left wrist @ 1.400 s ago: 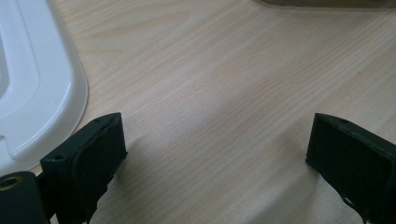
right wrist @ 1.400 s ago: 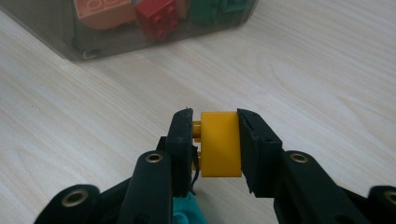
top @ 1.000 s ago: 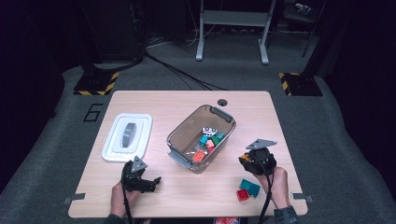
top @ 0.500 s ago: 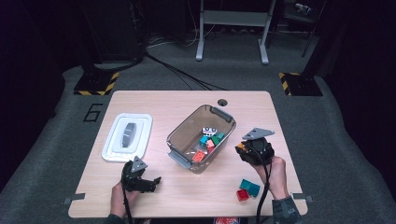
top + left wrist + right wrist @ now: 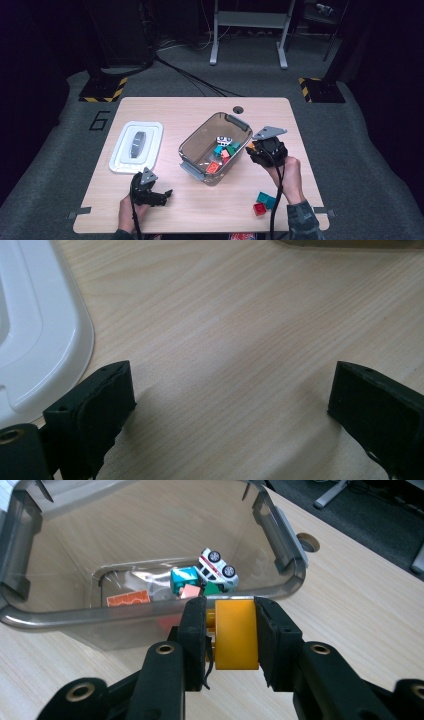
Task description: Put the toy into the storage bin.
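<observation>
Right gripper [image 5: 231, 632] clamped on a yellow plastic block [image 5: 235, 632], held just short of the near rim of the clear grey plastic bin [image 5: 150, 611]; bin lies straight ahead. Left gripper [image 5: 230, 405], jaws apart, idle on the wooden table [image 5: 240, 340].

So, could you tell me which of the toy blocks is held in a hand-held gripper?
The yellow block, clamped in the right hand-held gripper beside the bin; the others lie loose.

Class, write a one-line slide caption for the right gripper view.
Right gripper clamps a yellow block just outside the rim of a clear bin holding a toy car.
</observation>
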A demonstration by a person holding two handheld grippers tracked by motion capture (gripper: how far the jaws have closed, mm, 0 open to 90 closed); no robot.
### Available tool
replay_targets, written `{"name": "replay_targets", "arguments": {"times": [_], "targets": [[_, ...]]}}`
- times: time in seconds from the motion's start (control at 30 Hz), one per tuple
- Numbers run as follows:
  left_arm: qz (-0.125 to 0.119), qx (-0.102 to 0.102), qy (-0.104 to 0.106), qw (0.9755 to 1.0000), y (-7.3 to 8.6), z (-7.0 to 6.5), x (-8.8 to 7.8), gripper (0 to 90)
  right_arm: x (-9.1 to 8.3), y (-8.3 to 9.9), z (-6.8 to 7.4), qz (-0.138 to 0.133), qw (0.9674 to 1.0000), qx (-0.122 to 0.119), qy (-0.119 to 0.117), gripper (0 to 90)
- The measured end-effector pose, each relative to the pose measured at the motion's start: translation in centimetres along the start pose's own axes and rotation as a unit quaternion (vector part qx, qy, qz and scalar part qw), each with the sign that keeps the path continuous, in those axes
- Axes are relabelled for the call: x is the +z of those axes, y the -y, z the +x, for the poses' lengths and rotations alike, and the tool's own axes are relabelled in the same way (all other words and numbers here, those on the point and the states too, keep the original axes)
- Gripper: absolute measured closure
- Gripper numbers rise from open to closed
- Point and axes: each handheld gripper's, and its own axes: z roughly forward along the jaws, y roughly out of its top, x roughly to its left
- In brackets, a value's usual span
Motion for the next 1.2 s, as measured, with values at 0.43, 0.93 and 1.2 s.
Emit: {"name": "replay_targets", "arguments": {"times": [0.43, 0.93, 1.2], "targets": [[0.000, 0.000, 0.000, 1.0000, 0.0, 0.0, 0.0, 4.6, 1.0, -2.8, 0.9, -0.004, 0.9996, -0.028, -0.006, 67.4], [0.000, 0.000, 0.000, 1.0000, 0.0, 0.0, 0.0, 4.6, 3.5, -4.6, 2.8, 0.001, 0.9986, -0.037, -0.037, 67.4], [0.000, 0.000, 0.000, 1.0000, 0.0, 0.0, 0.0, 4.6, 5.1, -4.1, 4.3, 0.023, 0.9962, -0.057, -0.062, 67.3]]}}
